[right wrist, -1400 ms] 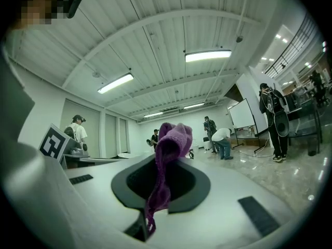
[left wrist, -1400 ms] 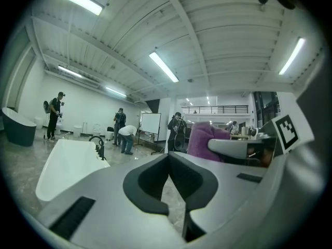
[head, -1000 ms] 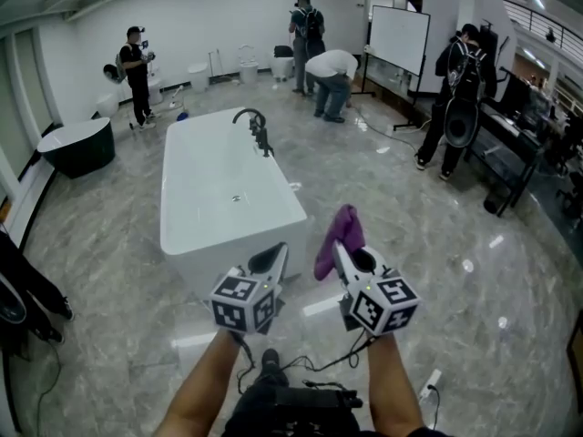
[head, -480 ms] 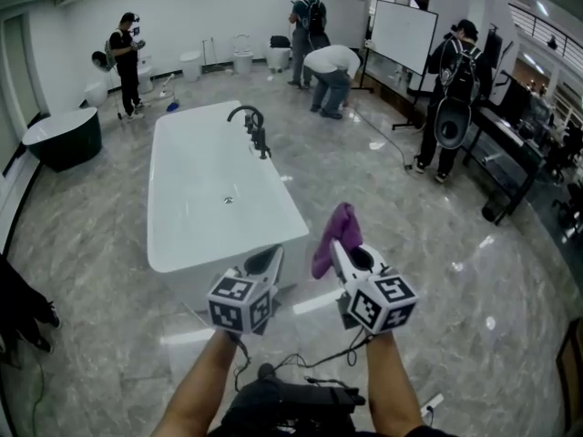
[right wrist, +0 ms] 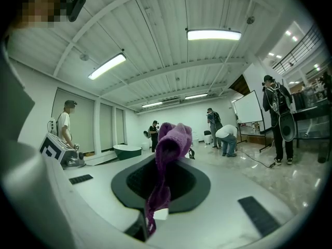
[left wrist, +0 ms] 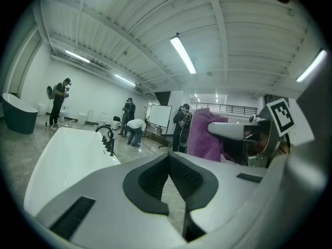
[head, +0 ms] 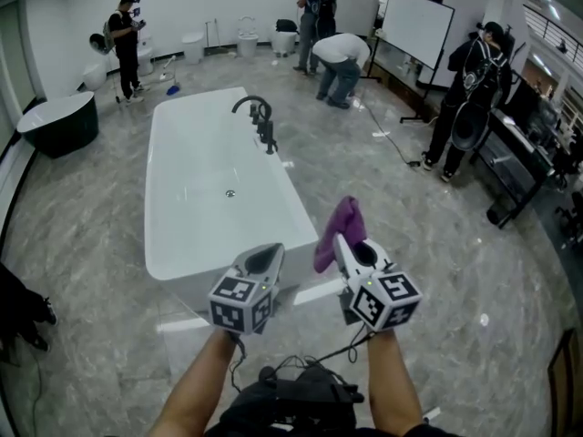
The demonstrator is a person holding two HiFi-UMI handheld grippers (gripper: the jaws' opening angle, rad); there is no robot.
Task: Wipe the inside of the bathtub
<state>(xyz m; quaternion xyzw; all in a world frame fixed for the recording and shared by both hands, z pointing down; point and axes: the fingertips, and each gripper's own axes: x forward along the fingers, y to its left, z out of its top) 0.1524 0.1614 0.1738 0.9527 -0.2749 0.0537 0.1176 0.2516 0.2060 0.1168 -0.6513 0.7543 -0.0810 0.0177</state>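
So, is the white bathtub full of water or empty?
Empty, as far as the head view shows: the bathtub floor is bare white, the drain is plainly visible, and there is no water line.

The room is lit brightly by long ceiling lamps [right wrist: 213,35]. Glare is seen on the floor [head: 437,244] and the tub [head: 205,157]. Gripper views are bent and darkened at the edges.

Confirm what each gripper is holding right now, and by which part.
Right gripper is shut on the purple cloth, clamped mid-length: a bunch sticks out past the tips, a tail trails behind. Left gripper is shut, empty.
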